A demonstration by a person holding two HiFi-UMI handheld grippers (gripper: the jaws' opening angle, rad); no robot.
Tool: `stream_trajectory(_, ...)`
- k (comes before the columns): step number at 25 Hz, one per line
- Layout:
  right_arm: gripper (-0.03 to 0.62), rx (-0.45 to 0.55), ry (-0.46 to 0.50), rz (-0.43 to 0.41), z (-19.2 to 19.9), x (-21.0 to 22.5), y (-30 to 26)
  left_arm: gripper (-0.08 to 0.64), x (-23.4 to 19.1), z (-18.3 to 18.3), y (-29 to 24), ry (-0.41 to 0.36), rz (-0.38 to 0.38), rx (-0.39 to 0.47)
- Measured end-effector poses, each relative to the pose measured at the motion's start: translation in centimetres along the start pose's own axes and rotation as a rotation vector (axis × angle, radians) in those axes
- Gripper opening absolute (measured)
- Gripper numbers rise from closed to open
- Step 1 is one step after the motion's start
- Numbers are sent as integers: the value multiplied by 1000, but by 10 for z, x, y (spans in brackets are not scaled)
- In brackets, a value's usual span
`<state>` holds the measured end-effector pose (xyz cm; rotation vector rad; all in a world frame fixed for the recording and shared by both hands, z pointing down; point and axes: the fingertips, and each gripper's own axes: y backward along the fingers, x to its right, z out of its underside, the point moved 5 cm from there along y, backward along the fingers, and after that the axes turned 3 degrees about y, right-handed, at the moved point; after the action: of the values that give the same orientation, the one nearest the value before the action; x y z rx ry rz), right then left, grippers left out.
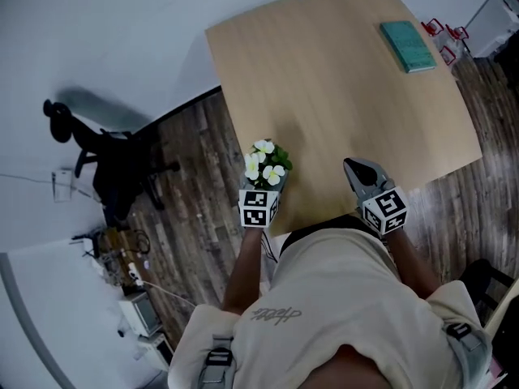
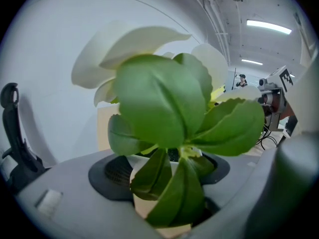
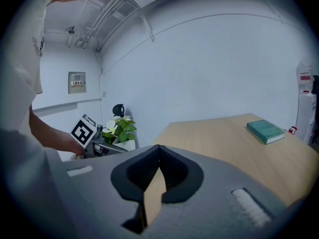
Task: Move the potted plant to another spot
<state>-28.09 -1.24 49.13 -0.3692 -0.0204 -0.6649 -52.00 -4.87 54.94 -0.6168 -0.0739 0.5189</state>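
Pot [image 2: 141, 206] mostly hidden behind leaves [image 2: 164, 108], distant person [image 2: 241, 79] tiny, book [image 1: 408, 45] cover unreadable

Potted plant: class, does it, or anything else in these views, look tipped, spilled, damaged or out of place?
Nothing stands out. The potted plant sits upright and intact in the left gripper, by the near-left corner of the table; no spilled soil shows. The teal book lies flat on the table.

Potted plant [image 1: 268, 162], white flowers, pale pot, seemingly upright, in left gripper [image 1: 263, 186]
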Motion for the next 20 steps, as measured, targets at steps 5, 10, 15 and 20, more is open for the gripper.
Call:
stream_trajectory(5, 3, 14, -33, 126, 5, 7, 24, 364, 19, -13, -14, -78, 116, -2)
stream_trajectory(10, 3, 9, -73, 253, 19, 19, 48, 364, 35, -20, -42, -116, 213, -9)
stream_trajectory(15, 3, -5, -129, 407, 40, 33, 99, 364, 78, -20, -75, -162, 344, -31)
stream_trajectory(20, 3, -17, -182, 489, 59, 38, 131, 364, 110, -20, -81, -197, 416, -44)
